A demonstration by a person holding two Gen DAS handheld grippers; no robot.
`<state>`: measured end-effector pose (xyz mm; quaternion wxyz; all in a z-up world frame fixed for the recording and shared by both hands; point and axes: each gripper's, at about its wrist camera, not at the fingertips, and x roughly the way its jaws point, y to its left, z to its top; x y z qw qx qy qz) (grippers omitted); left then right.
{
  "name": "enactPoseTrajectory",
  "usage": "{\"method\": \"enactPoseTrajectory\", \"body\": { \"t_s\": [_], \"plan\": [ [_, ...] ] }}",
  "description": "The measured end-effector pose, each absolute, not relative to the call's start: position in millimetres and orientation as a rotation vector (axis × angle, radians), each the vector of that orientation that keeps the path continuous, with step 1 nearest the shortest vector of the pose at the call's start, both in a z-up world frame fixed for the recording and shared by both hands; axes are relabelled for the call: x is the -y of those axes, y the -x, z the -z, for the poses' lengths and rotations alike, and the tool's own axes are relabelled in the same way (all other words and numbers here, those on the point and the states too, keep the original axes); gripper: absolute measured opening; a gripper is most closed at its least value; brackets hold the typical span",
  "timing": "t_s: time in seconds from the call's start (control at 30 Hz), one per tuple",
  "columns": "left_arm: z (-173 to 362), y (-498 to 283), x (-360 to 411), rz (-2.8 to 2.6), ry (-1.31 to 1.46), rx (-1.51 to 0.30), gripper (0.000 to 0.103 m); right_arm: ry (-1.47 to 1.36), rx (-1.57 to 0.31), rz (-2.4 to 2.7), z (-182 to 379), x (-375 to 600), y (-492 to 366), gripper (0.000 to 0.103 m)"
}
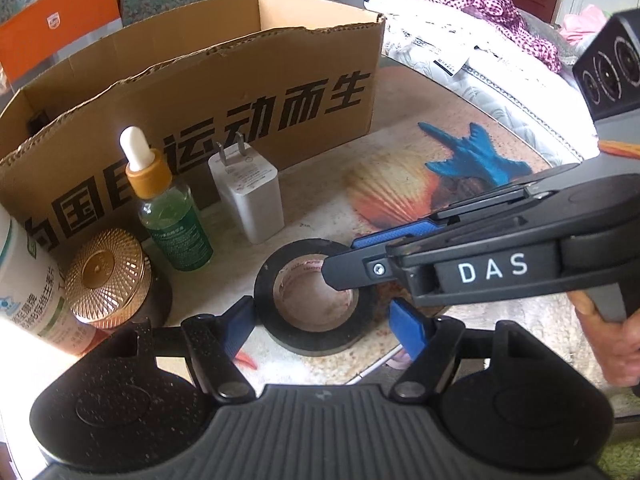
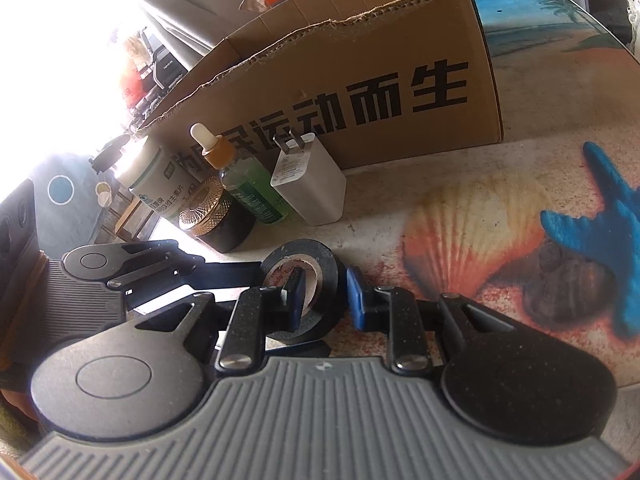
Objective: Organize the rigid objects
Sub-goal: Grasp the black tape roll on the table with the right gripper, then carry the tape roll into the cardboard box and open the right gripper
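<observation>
A black tape roll (image 1: pixel 312 332) lies flat on the table. My left gripper (image 1: pixel 326 326) is open, its blue pads on either side of the roll. My right gripper (image 2: pixel 324 298) is open too: one finger reaches into the roll's hole, the other stands outside its wall (image 2: pixel 320 276). The right gripper also shows in the left wrist view (image 1: pixel 344 264), coming in from the right. A white charger (image 1: pixel 248 188), a green dropper bottle (image 1: pixel 168 204), a gold-lidded jar (image 1: pixel 106 280) and a white bottle (image 1: pixel 28 280) stand before a cardboard box (image 1: pixel 248 80).
The open cardboard box (image 2: pixel 360 92) stands behind the row of objects. The table top has a shell and starfish print (image 1: pixel 472 160). A bed with clothes (image 1: pixel 480 40) lies beyond the table's far right edge. A black speaker (image 1: pixel 612 68) is at the right.
</observation>
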<state>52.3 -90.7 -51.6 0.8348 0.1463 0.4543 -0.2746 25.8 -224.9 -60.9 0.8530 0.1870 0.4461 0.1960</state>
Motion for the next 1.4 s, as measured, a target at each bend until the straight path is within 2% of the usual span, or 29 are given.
{"method": "enactPoseTrajectory", "body": {
  "t_s": [0.2, 0.33, 0.67, 0.93, 1.13, 1.27, 1.4],
  "plan": [
    [52.4, -50.9, 91.1, 0.575, -0.319, -0.940, 0.073, -0.376, -0.925, -0.411, 61.0, 223.7, -24.5, 0.022],
    [52.0, -52.0, 88.3, 0.559, -0.311, -0.926, 0.067, -0.358, -0.911, -0.414, 61.3, 223.0, -23.7, 0.022],
    [43.0, -45.0, 83.3, 0.568, -0.279, -0.878, 0.067, -0.316, -0.893, -0.387, 51.4, 220.3, -19.6, 0.018],
    [-9.3, -26.8, 81.6, 0.536, -0.331, -0.694, 0.067, -0.218, -0.751, -0.393, -3.6, 212.8, -6.2, 0.018],
    [-59.4, -43.3, 72.9, 0.478, -0.337, -0.569, 0.067, -0.124, -0.608, -0.432, -59.1, 203.1, -20.1, 0.018],
    [-82.8, -75.2, 66.7, 0.443, -0.332, -0.561, 0.067, -0.073, -0.568, -0.483, -86.7, 198.3, -51.7, 0.019],
    [-91.4, -130.8, 59.9, 0.424, -0.298, -0.652, 0.067, -0.074, -0.619, -0.546, -101.1, 196.0, -107.7, 0.019]
  ]
}}
